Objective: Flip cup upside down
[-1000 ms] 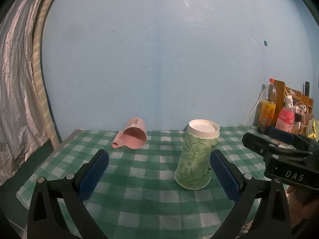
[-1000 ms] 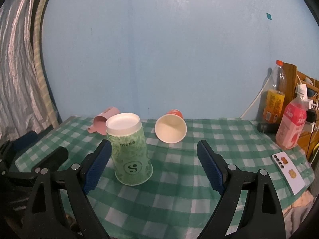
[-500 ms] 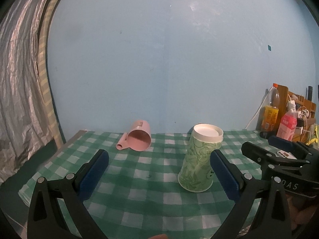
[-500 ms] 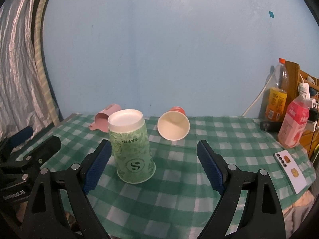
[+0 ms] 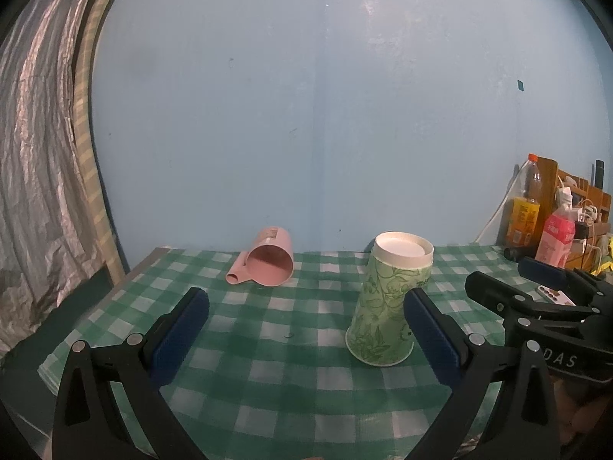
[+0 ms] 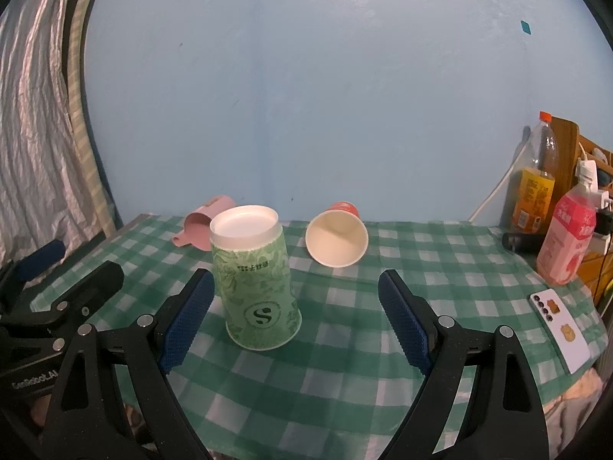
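A green patterned paper cup (image 5: 387,299) stands upside down on the green checked tablecloth (image 5: 291,349), white base up; it also shows in the right wrist view (image 6: 256,283). My left gripper (image 5: 306,333) is open and empty, the cup just inside its right finger. My right gripper (image 6: 295,314) is open and empty, the cup beside its left finger. A pink mug (image 5: 268,262) lies on its side at the back left. A red paper cup (image 6: 338,238) lies on its side, mouth toward me.
Drink bottles (image 6: 536,188) and a pink bottle (image 6: 567,237) stand at the right by a wooden rack (image 5: 590,195). A phone (image 6: 559,329) lies at the table's right edge. A blue wall is behind, a silver curtain (image 5: 30,153) at the left.
Both grippers have drawn back and up a little from the table. The green cup stands as before. Both grippers stay open.
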Demonstrator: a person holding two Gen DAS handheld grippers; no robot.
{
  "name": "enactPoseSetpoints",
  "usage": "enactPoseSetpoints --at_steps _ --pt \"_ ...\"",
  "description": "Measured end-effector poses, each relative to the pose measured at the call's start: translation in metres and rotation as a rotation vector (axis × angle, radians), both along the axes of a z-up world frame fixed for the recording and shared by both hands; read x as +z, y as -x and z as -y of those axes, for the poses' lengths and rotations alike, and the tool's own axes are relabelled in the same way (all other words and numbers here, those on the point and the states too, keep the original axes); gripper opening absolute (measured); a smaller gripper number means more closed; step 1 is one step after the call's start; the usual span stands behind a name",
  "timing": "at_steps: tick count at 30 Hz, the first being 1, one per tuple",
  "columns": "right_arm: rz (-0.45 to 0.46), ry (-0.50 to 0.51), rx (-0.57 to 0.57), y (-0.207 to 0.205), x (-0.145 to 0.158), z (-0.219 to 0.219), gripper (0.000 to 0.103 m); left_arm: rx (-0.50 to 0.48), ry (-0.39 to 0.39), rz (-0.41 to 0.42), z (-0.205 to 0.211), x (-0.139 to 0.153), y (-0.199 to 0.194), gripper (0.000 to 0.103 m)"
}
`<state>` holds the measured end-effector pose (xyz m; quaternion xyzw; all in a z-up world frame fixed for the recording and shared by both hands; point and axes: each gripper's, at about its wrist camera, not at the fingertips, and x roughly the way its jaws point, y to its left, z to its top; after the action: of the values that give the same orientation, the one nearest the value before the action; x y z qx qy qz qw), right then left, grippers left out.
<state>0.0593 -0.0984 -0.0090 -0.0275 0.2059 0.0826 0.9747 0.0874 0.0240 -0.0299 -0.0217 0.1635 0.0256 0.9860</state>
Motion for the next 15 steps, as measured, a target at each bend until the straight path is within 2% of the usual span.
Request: enactPoseSetpoints --at_steps 15 --pt "-0.004 -0.002 0.004 -0.0006 -0.0013 -0.0004 0.087 -0.008 0.002 -0.020 -0.0015 -0.0032 -0.0016 0.103"
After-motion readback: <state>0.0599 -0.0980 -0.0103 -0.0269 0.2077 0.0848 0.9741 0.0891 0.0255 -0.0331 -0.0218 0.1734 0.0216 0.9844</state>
